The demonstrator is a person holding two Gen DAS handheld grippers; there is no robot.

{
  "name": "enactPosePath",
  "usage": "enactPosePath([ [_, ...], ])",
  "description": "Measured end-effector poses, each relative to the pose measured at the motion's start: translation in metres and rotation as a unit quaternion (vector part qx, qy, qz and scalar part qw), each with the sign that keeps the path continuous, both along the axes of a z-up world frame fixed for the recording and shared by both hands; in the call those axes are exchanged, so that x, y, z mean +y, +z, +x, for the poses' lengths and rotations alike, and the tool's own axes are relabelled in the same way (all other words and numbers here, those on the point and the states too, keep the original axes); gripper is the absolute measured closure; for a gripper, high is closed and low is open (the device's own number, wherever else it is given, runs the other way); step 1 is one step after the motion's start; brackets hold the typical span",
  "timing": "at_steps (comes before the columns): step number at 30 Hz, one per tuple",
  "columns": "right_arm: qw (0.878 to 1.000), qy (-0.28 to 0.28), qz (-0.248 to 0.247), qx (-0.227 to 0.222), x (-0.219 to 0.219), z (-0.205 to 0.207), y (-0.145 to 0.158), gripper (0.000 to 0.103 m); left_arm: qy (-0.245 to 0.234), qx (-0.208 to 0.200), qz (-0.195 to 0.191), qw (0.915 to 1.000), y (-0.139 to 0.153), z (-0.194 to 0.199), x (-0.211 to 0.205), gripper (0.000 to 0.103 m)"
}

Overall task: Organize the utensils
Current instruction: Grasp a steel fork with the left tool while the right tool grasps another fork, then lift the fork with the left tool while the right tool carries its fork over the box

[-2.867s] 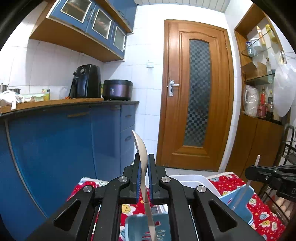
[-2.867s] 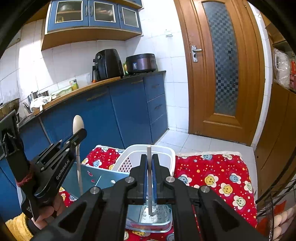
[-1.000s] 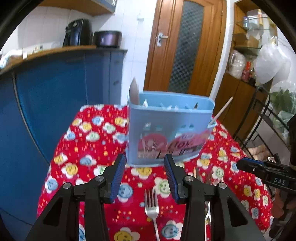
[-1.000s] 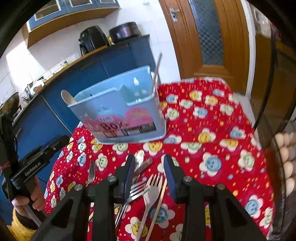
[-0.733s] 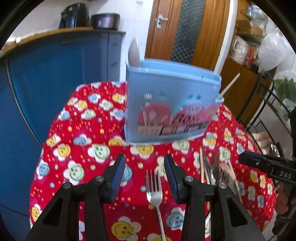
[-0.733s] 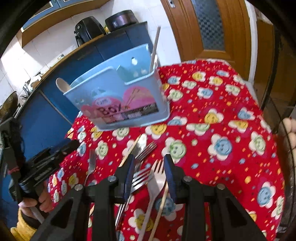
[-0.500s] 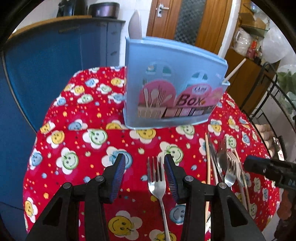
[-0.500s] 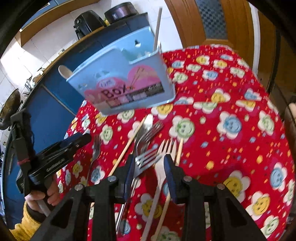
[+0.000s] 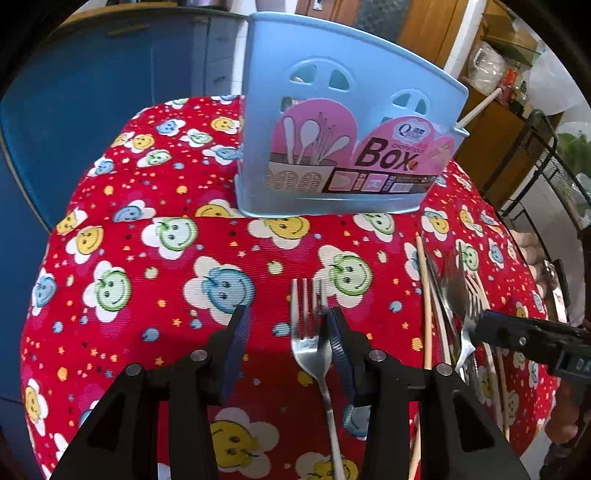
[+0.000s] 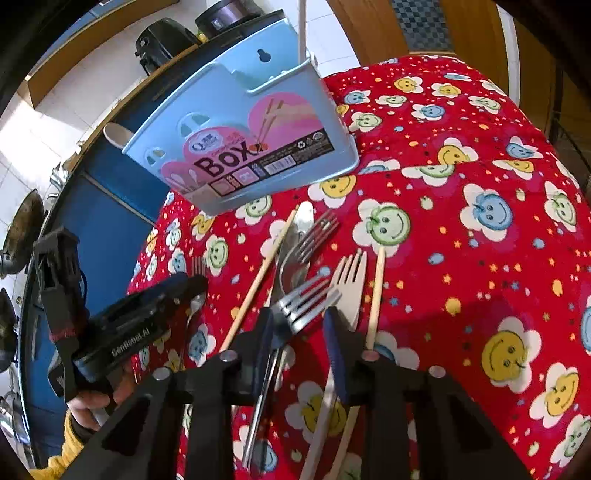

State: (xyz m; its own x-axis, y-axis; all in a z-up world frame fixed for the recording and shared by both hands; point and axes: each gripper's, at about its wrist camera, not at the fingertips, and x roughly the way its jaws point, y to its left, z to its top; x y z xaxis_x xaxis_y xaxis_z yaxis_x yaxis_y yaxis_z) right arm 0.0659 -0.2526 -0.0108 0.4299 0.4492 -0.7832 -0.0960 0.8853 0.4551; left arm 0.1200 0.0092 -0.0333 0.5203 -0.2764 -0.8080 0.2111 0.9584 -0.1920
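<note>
A light blue utensil box [image 9: 343, 122] stands on the red smiley tablecloth [image 9: 155, 258], with a pale spoon [image 10: 112, 134] and a chopstick [image 10: 302, 26] in it. My left gripper [image 9: 284, 328] is open low over the cloth, and a metal fork [image 9: 310, 332] lies between its fingers, against the right one. My right gripper [image 10: 301, 325] is open over a pile of utensils: a metal fork [image 10: 306, 301], a pale wooden fork [image 10: 351, 284], chopsticks [image 10: 375, 295], a knife [image 10: 295, 236] and another fork [image 10: 314, 236]. The box also shows in the right wrist view [image 10: 243, 136].
Blue kitchen cabinets [image 9: 92, 81] stand left of the table, a wooden door [image 10: 417, 26] behind. A wire rack [image 9: 554, 177] stands at the right. The cloth drops off at the table's rounded edges.
Both grippers let go of the spoon and chopstick into the box, drew back and dropped toward the cloth. Now each is open over the utensils lying in front of the box.
</note>
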Motion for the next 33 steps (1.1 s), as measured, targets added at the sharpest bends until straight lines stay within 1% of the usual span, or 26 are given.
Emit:
enactPosePath([
  [2, 1.0, -0.002, 0.006, 0.0, 0.0, 0.004, -0.001, 0.079, -0.005, -0.003, -0.001, 1.0, 0.0, 0.0, -0.002, 0.069],
  [3, 1.0, -0.002, 0.007, -0.001, 0.0, 0.005, -0.002, 0.081, -0.01, -0.002, -0.006, 0.9999, 0.001, 0.0, -0.004, 0.076],
  [4, 1.0, -0.004, 0.008, -0.001, 0.001, 0.005, -0.003, 0.086, -0.015, 0.001, -0.015, 0.9998, 0.0, 0.0, -0.005, 0.08],
  [5, 1.0, -0.004, 0.01, -0.002, 0.0, 0.007, -0.004, 0.092, -0.016, 0.003, -0.02, 0.9997, 0.0, 0.001, -0.006, 0.081],
  [8, 1.0, -0.006, 0.017, -0.005, -0.001, 0.009, -0.004, 0.094, -0.014, 0.0, -0.027, 0.9995, 0.001, 0.0, -0.006, 0.081],
  [11, 1.0, -0.005, 0.025, -0.014, -0.002, 0.008, -0.001, 0.095, -0.014, -0.003, -0.04, 0.9991, 0.002, -0.003, -0.005, 0.081],
  [13, 1.0, -0.007, 0.023, -0.009, -0.002, 0.009, -0.001, 0.094, -0.013, -0.006, -0.042, 0.999, 0.002, -0.005, -0.006, 0.081],
  [18, 0.999, -0.002, 0.035, 0.008, -0.003, 0.005, -0.004, 0.09, -0.011, -0.014, -0.036, 0.9992, 0.005, -0.01, -0.01, 0.081],
  [20, 0.999, -0.003, 0.044, 0.012, -0.004, 0.005, -0.007, 0.083, -0.008, -0.028, -0.031, 0.9991, 0.009, -0.014, -0.01, 0.081],
  [24, 0.997, -0.009, 0.069, 0.026, -0.005, 0.009, -0.013, 0.081, -0.01, -0.046, -0.036, 0.9982, 0.016, -0.02, -0.007, 0.081],
  [27, 0.997, -0.017, 0.077, 0.014, -0.006, 0.013, -0.014, 0.081, -0.01, -0.049, -0.038, 0.998, 0.018, -0.021, -0.007, 0.081],
  [28, 0.997, -0.02, 0.074, 0.007, -0.007, 0.014, -0.014, 0.087, -0.008, -0.049, -0.04, 0.998, 0.018, -0.021, -0.005, 0.081],
  [31, 0.996, -0.024, 0.089, -0.003, -0.009, 0.014, -0.011, 0.092, -0.005, -0.054, -0.052, 0.9972, 0.02, -0.025, 0.001, 0.081],
  [32, 0.996, -0.022, 0.091, -0.01, -0.009, 0.012, -0.008, 0.096, -0.005, -0.057, -0.054, 0.9969, 0.02, -0.024, 0.0, 0.081],
  [33, 0.996, -0.018, 0.088, -0.018, -0.009, 0.011, -0.004, 0.101, -0.004, -0.061, -0.058, 0.9964, 0.021, -0.026, 0.001, 0.081],
])
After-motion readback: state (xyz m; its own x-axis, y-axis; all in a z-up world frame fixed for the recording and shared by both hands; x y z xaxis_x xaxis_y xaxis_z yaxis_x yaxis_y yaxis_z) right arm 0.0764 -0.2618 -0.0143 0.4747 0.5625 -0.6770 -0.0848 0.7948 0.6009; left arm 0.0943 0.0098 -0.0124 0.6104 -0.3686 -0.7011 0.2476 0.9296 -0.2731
